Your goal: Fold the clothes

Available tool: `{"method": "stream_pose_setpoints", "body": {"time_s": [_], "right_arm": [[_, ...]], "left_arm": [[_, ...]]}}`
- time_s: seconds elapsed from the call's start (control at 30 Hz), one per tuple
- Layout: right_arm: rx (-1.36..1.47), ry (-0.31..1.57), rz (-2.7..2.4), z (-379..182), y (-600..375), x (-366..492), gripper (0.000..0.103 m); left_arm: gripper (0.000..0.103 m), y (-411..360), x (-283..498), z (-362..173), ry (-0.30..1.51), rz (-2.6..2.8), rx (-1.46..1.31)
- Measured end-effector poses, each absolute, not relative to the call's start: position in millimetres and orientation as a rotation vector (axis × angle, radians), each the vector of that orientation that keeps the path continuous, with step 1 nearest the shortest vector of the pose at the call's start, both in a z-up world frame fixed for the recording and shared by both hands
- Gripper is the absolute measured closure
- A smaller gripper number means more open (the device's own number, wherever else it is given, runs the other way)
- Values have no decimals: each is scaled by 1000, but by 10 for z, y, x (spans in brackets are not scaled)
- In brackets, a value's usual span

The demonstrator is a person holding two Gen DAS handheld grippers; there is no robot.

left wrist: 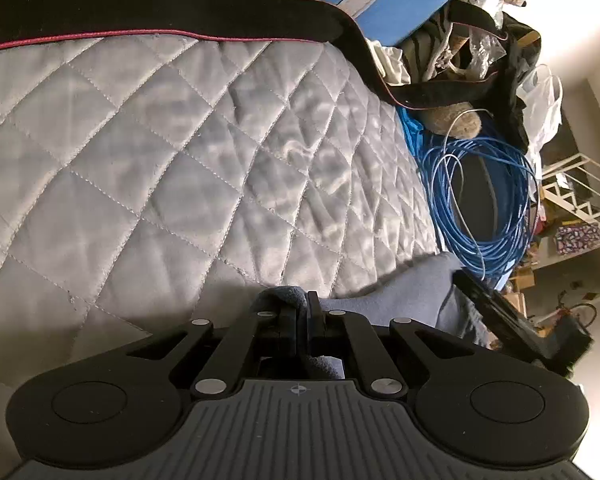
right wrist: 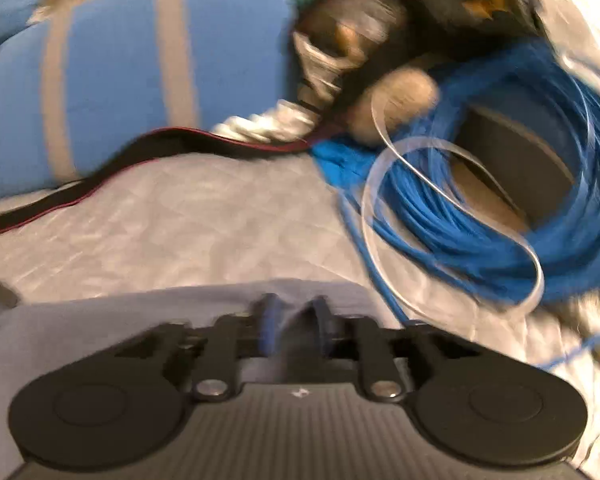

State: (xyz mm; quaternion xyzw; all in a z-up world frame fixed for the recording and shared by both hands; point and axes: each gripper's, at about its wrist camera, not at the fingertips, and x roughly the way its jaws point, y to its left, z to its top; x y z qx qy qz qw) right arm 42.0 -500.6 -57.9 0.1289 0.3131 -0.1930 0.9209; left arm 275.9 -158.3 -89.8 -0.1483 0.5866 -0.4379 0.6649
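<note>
My left gripper [left wrist: 303, 307] had its jaws clamped on a fold of the grey-blue garment [left wrist: 412, 284] lying on the quilted bed [left wrist: 180, 160]. My right gripper [right wrist: 294, 312] sat over the same cloth, jaws narrowed; the blur hid any grip.

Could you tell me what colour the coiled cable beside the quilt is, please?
Blue; the cable shows best in the left wrist view.

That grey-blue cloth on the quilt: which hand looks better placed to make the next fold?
Probably the left. The left tool is shut on the grey-blue cloth, ready to carry it. The right tool has cloth between its fingers, but blur hides whether it grips.
</note>
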Motion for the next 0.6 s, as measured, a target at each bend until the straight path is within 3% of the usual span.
{"method": "stream_pose_setpoints", "body": {"time_s": [0.13, 0.23, 0.3, 0.37, 0.5, 0.6], "right_arm": [[316, 649, -407, -588, -5049, 381, 70], [260, 661, -469, -479, -4904, 379, 62], [223, 651, -477, -358, -4754, 333, 38], [191, 634, -424, -216, -4532, 245, 28], [137, 659, -263, -32, -3906, 90, 14], [100, 692, -142, -50, -3408, 13, 11]], "left_arm": [[98, -1570, 2772, -911, 1323, -986, -345], [98, -1563, 2768, -902, 1319, -996, -351], [98, -1539, 2775, -903, 1321, -1009, -369], [97, -1532, 2780, -896, 1320, -1028, -376], [97, -1502, 2804, -904, 1344, -1057, -410], [97, -1470, 2780, -861, 1341, -1083, -408]]}}
